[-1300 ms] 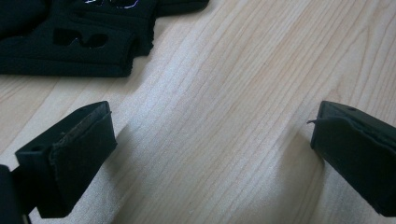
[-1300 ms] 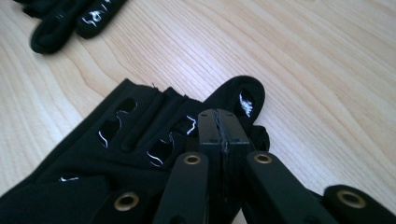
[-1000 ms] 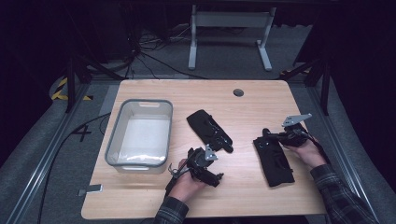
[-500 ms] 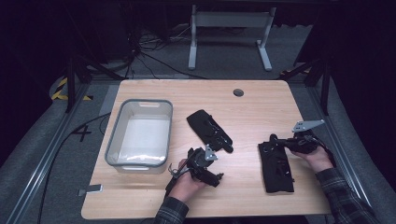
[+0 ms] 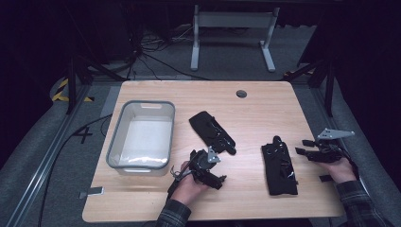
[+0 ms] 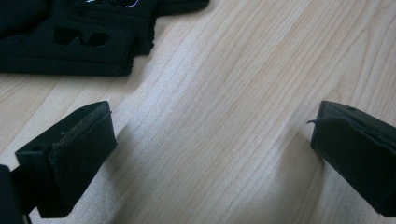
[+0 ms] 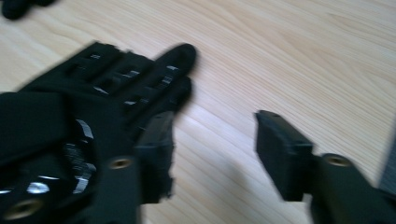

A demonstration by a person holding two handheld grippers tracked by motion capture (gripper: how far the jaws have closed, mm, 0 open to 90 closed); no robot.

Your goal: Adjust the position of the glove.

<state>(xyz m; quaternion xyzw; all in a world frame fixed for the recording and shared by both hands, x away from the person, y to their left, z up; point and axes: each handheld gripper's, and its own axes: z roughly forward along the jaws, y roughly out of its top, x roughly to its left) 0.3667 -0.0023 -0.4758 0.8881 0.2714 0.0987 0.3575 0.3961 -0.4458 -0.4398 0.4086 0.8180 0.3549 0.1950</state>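
Two black gloves lie on the wooden table [image 5: 265, 113]. One glove [image 5: 211, 131] sits mid-table, and its edge [image 6: 84, 42] shows at the top left of the left gripper view. My left gripper [image 5: 213, 165] [image 6: 210, 144] rests just in front of it, open over bare wood. The other glove [image 5: 280, 166] [image 7: 93, 88] lies flat to the right. My right gripper [image 5: 302, 146] [image 7: 215, 135] is just right of it. Its jaws have just been opening, with only wood between them and the glove beside one jaw.
A grey plastic bin [image 5: 118, 142] stands on the left part of the table, nothing showing in it. A round cable hole [image 5: 241, 93] is near the far edge. Beyond the table are a metal stand [image 5: 231, 28] and cables on the dark floor.
My right gripper has slid to the right, off the right-hand glove, and its jaws now stand apart. That glove stays flat on the table. My left gripper has stayed where it was.
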